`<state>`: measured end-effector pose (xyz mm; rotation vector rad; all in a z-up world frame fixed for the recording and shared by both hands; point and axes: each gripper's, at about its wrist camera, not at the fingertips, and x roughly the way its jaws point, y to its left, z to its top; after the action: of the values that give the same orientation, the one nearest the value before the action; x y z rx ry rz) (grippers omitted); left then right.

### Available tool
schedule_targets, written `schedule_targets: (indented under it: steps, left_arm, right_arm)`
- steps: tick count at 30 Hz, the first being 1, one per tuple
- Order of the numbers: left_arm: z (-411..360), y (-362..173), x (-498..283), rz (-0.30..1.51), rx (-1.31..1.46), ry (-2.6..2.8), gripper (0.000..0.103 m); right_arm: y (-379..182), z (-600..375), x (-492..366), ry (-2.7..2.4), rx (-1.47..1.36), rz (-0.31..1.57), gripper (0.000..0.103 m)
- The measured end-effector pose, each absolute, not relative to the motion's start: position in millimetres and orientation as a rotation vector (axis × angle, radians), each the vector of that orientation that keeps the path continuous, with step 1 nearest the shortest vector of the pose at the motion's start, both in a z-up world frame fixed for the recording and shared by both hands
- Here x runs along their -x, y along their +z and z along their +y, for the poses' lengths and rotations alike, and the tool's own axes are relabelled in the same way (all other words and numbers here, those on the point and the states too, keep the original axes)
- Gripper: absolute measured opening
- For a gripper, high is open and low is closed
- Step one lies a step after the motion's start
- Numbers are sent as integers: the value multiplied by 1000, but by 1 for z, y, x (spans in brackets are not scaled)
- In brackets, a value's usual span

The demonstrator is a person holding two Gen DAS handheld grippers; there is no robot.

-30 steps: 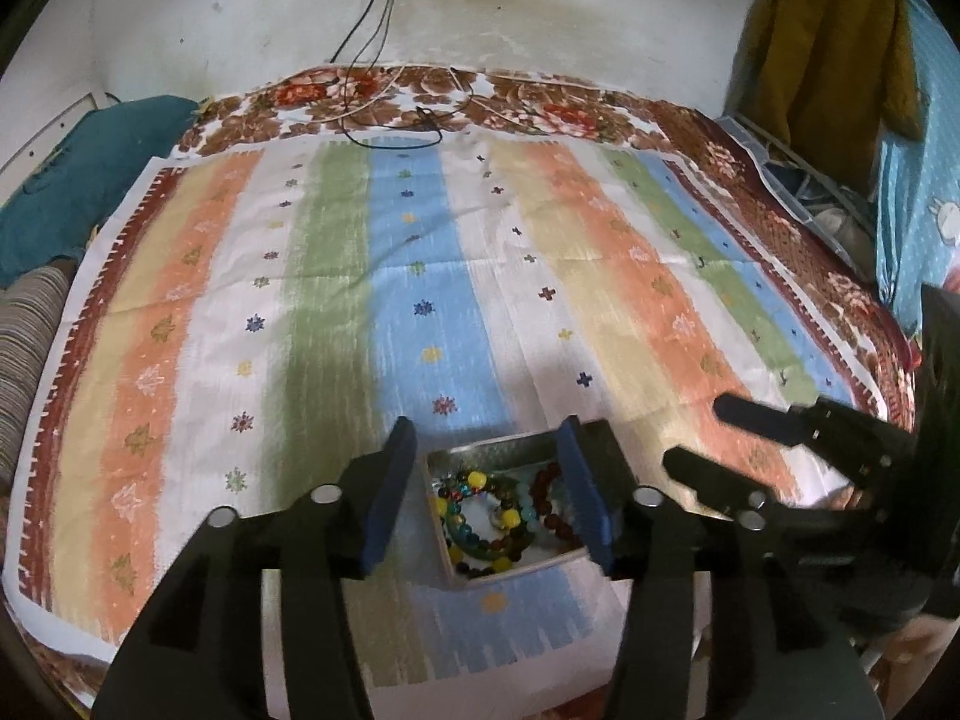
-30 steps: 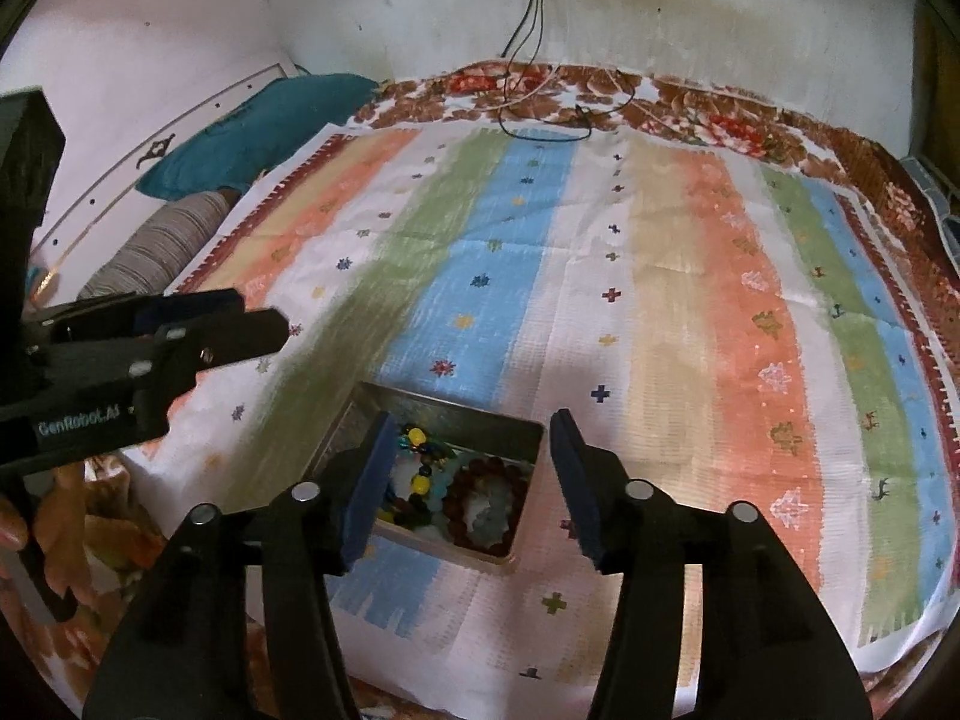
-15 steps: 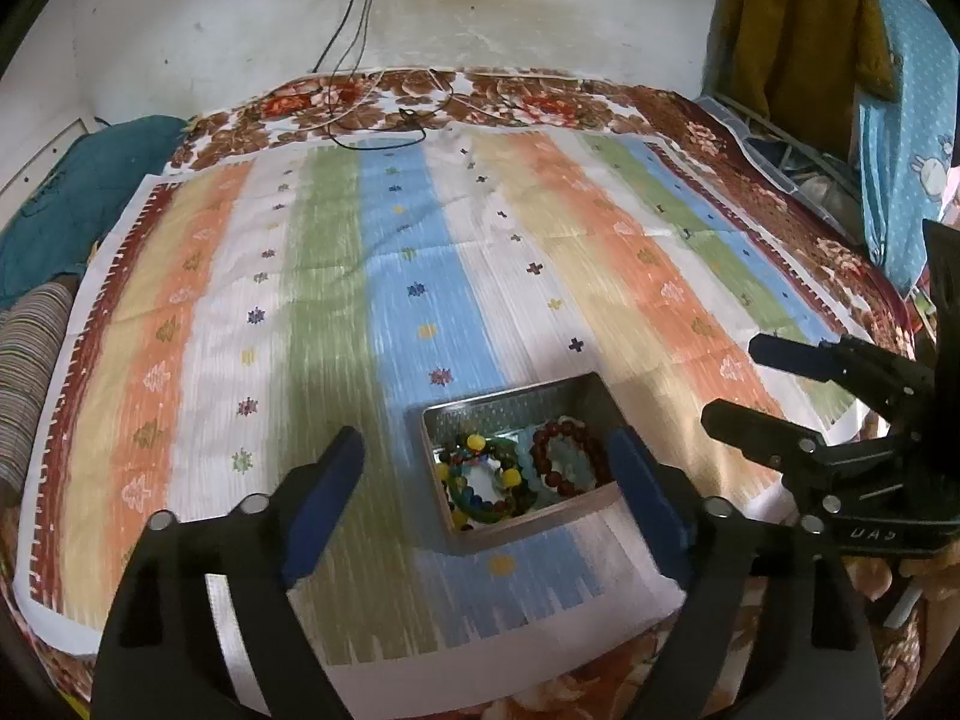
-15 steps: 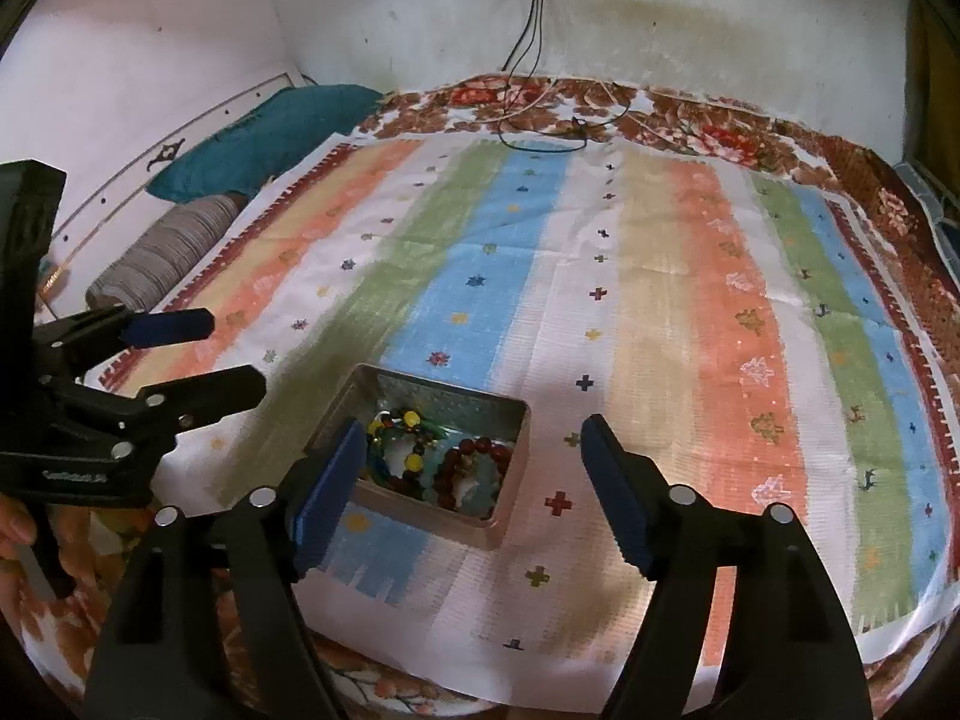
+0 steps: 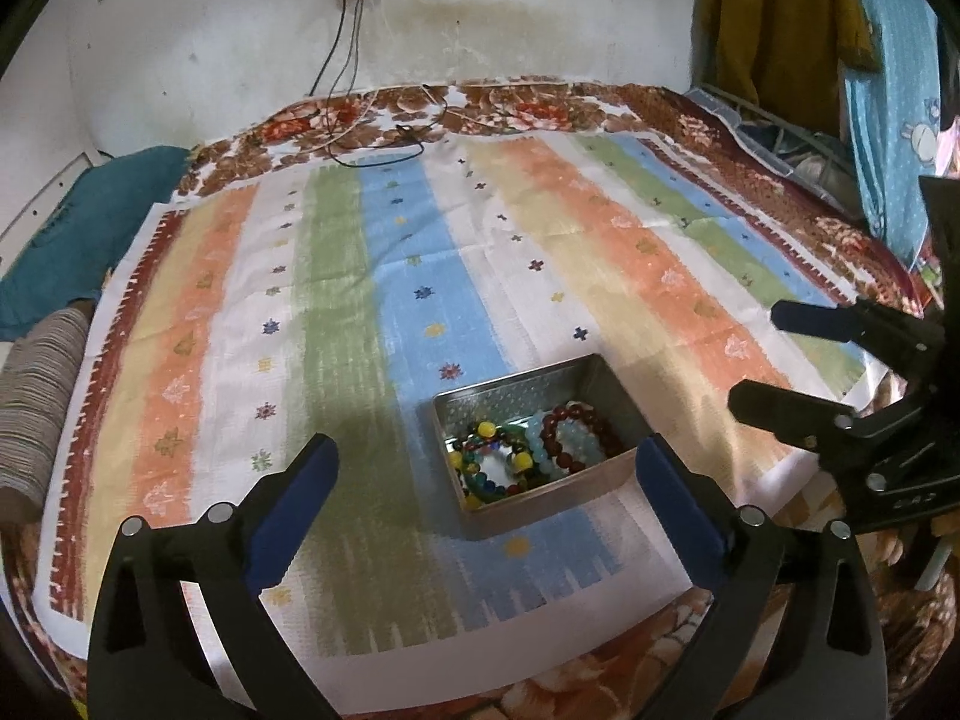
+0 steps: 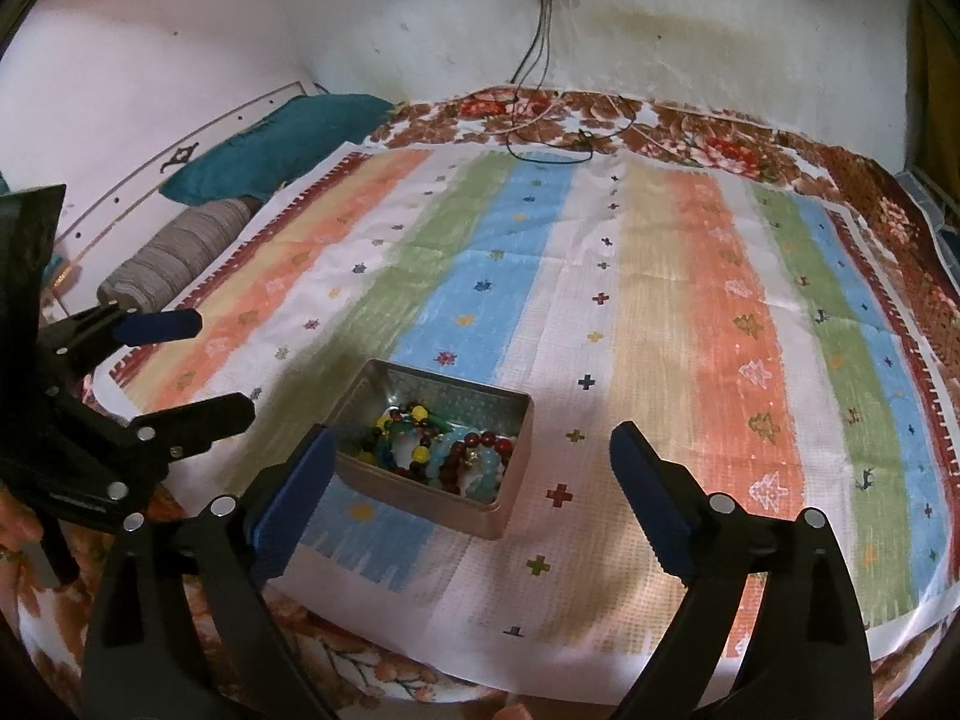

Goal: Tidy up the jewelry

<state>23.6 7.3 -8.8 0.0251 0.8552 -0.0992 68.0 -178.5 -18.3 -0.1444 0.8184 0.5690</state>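
Observation:
A small metal tin (image 5: 591, 372) sits on the striped cloth near the bed's front edge; it also shows in the right wrist view (image 6: 516, 456). Inside lie several bead bracelets: a multicoloured one (image 5: 492, 459), a dark red one (image 5: 579, 426) and a pale blue one (image 6: 486, 468). My left gripper (image 5: 486, 462) is open and empty, held back above the tin's near side. My right gripper (image 6: 471, 456) is open and empty, also behind the tin. Each gripper shows in the other's view, the right one (image 5: 798, 360) and the left one (image 6: 186, 366).
The striped cloth (image 5: 390, 276) covers a floral bedspread (image 5: 480, 102). A teal pillow (image 6: 276, 144) and a striped bolster (image 6: 174, 252) lie at the left. Cables (image 6: 552, 138) trail from a wall socket. Clothes (image 5: 780, 18) hang at the right.
Both grippers have opened wide and pulled back and up from the tin. The tin and bracelets have stayed in place.

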Motion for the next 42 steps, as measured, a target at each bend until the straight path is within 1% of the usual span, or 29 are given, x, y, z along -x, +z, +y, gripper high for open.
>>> schedule_targets:
  steps: [2, 14, 21, 42]
  left_arm:
    - [9, -8, -21, 850, -16, -93, 97]
    - [13, -2, -7, 824, 63, -165, 97]
    - [6, -1, -3, 804, 9, -123, 97]
    - [8, -3, -5, 819, 8, -93, 97]
  right_arm:
    - [-17, -178, -65, 574, 150, 810, 96]
    - [-13, -187, -55, 584, 101, 814, 96]
    - [-11, -188, -47, 597, 97, 815, 96]
    - [-13, -187, -50, 570, 107, 825, 96]
